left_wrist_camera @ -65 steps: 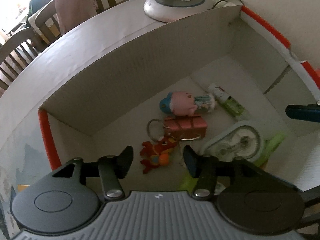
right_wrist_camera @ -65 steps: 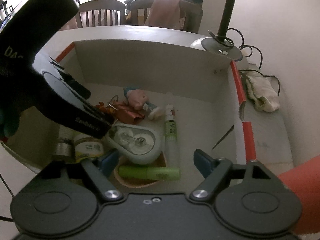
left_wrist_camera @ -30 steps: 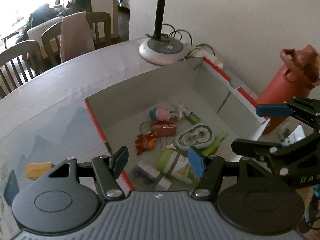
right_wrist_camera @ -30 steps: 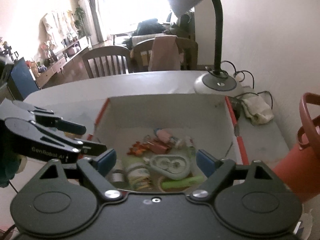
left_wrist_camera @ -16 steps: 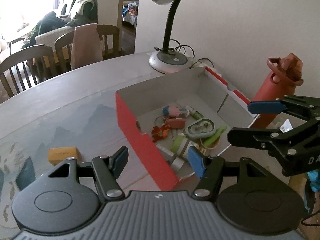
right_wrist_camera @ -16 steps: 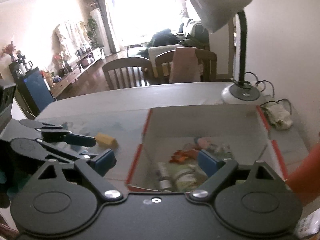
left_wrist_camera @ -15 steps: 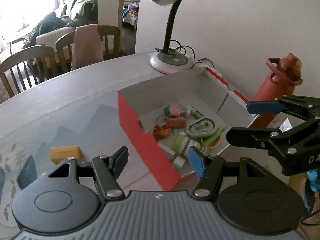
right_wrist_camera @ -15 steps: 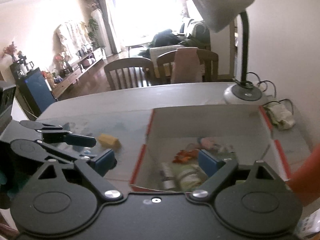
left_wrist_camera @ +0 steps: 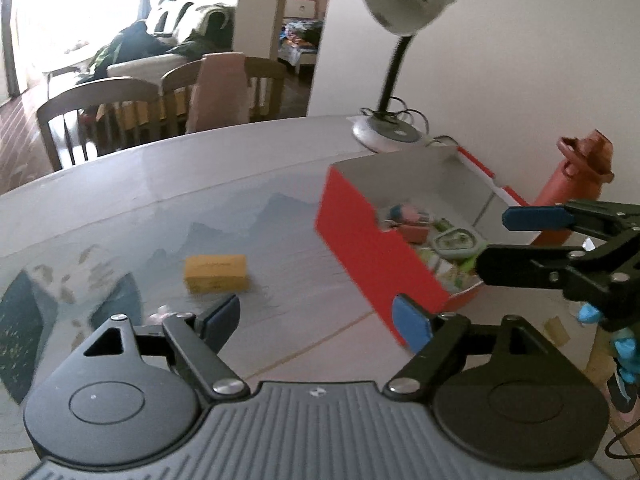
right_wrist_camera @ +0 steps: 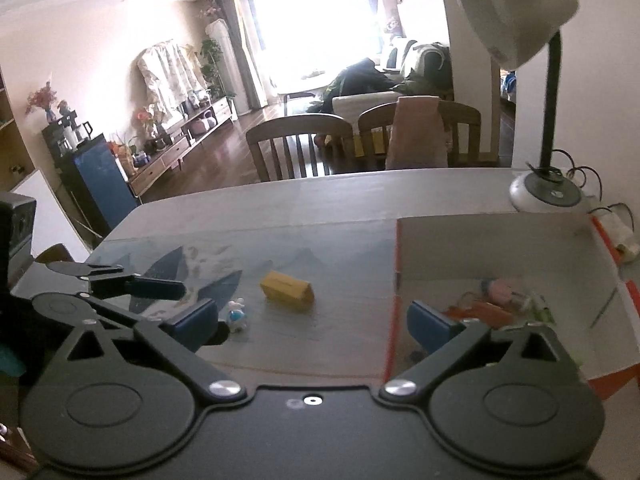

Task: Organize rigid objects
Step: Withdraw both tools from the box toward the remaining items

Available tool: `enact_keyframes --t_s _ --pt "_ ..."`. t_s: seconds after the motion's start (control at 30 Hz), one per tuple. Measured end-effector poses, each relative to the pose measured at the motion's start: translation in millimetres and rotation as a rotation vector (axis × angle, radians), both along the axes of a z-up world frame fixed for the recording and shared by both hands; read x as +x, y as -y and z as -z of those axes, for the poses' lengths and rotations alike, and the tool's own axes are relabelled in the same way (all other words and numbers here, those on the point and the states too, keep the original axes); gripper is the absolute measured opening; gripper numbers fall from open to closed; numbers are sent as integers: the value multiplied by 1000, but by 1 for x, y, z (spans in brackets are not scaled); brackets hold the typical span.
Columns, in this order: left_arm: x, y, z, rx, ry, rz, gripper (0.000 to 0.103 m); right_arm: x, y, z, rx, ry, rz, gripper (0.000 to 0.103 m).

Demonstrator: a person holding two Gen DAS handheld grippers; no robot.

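The open red-sided cardboard box (left_wrist_camera: 362, 236) shows matt paperboard, plain grey-white on its inner walls. The small yellow rectangular block (left_wrist_camera: 215, 274) looks matt, with faint print on its side. The grey table top (left_wrist_camera: 168, 184) has a smooth, slightly glossy sheet with a blue mountain pattern that catches the window light. The white desk lamp (right_wrist_camera: 516, 20) has a smooth shade and a black matt neck. The two brown chairs (right_wrist_camera: 300, 148) look like varnished wood, one draped with a pink cloth (right_wrist_camera: 416, 132). The tall red bottle (left_wrist_camera: 576, 176) looks like smooth plastic. The small blue-and-white figurine (right_wrist_camera: 237, 312) looks like glossy plastic.
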State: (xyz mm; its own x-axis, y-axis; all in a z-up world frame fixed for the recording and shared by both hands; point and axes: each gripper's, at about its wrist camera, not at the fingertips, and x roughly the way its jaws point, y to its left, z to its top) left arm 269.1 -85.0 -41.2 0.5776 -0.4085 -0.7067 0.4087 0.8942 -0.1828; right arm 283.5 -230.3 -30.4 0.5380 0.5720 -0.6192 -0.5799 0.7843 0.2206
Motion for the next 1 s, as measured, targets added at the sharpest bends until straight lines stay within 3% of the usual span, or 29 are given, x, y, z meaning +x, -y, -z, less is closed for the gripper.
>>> enact_keyframes --t_s 0.13,0.6,1.0 --pt "2 -29 8 -14 12 -32 103 3 -20 4 -16 -12 -3 101" --pt "28 -89 54 -25 1 -132 103 26 -99 35 -162 -3 -86 101" --pt "53 -91 96 -55 -39 -182 103 73 -144 76 -267 -19 -153 99"
